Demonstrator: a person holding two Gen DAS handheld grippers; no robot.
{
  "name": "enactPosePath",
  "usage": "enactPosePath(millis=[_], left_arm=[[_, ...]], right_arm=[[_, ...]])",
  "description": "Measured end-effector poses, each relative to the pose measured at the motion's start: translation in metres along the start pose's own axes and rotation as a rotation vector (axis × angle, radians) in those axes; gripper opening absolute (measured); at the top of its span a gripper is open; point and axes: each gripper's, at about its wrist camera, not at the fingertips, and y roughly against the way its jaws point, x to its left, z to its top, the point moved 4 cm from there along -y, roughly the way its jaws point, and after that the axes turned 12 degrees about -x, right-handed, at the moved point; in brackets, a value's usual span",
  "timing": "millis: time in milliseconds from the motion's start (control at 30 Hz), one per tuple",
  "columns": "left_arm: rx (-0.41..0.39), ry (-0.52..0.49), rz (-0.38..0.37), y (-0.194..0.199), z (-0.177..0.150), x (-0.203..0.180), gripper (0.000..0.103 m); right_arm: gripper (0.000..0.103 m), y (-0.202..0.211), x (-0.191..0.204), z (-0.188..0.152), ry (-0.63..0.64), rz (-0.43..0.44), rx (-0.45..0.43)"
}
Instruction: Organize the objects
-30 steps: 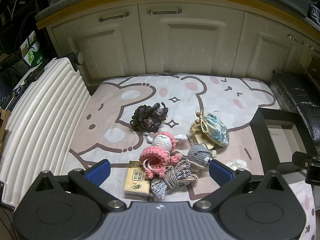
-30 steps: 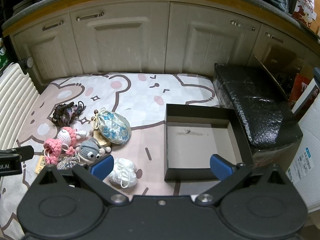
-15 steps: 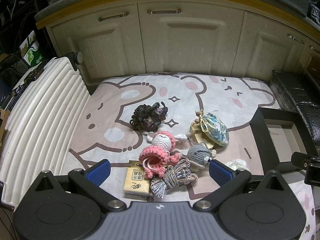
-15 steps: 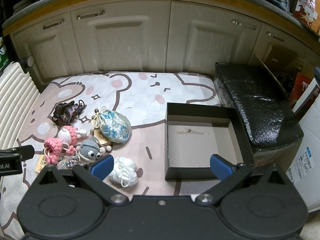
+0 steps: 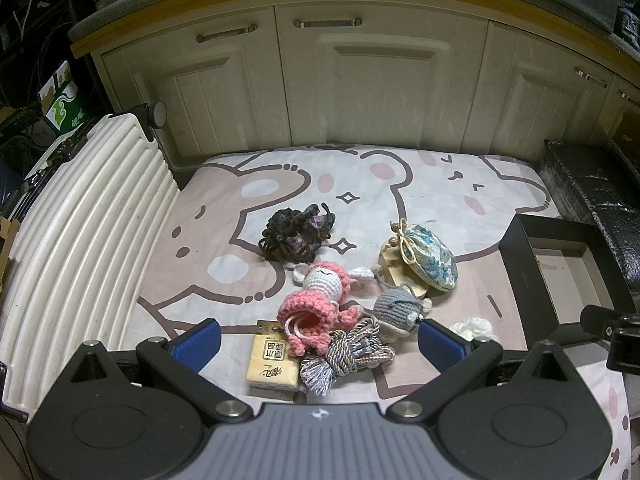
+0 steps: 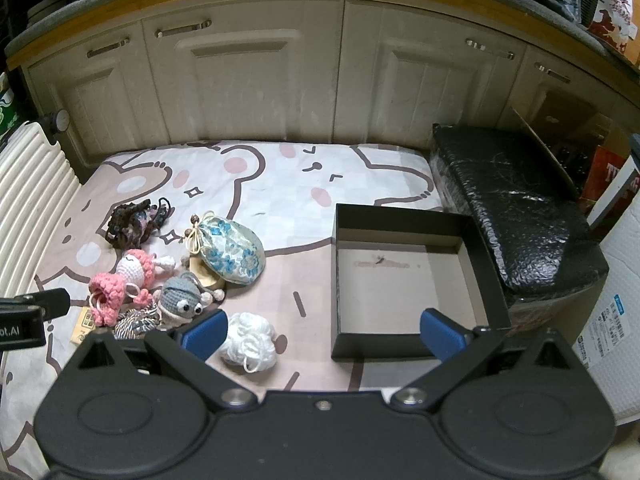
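Observation:
A heap of small items lies on the bear-print mat [image 5: 280, 184]: a dark yarn bundle [image 5: 295, 234], a pink crochet doll [image 5: 320, 300], a grey crochet toy [image 5: 398, 308], a floral pouch [image 5: 430, 258], a tan tissue packet [image 5: 274, 362], a braided tassel [image 5: 344, 354] and a white yarn ball [image 6: 250, 340]. An empty black box [image 6: 404, 276] sits to their right. My left gripper [image 5: 320, 342] hovers open over the near side of the heap. My right gripper [image 6: 324, 330] is open between the white ball and the box.
Cream cabinet doors [image 5: 372, 80] close off the far side of the mat. A white ribbed suitcase [image 5: 76, 232] lies along the left edge. A black wrapped block [image 6: 516, 208] borders the box on the right, with cartons [image 6: 612, 184] beyond it.
Both grippers stay open and almost still; the views shift only slightly. Nothing on the mat has moved.

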Motion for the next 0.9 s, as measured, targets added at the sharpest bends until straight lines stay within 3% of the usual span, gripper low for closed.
enactPosePath(millis=[900], left_arm=[[-0.003,-0.045,-0.045,0.0000,-0.0012,-0.0031,0.103]], right_arm=[[0.103,-0.0017,-0.0008,0.0006,0.000,0.004,0.012]])
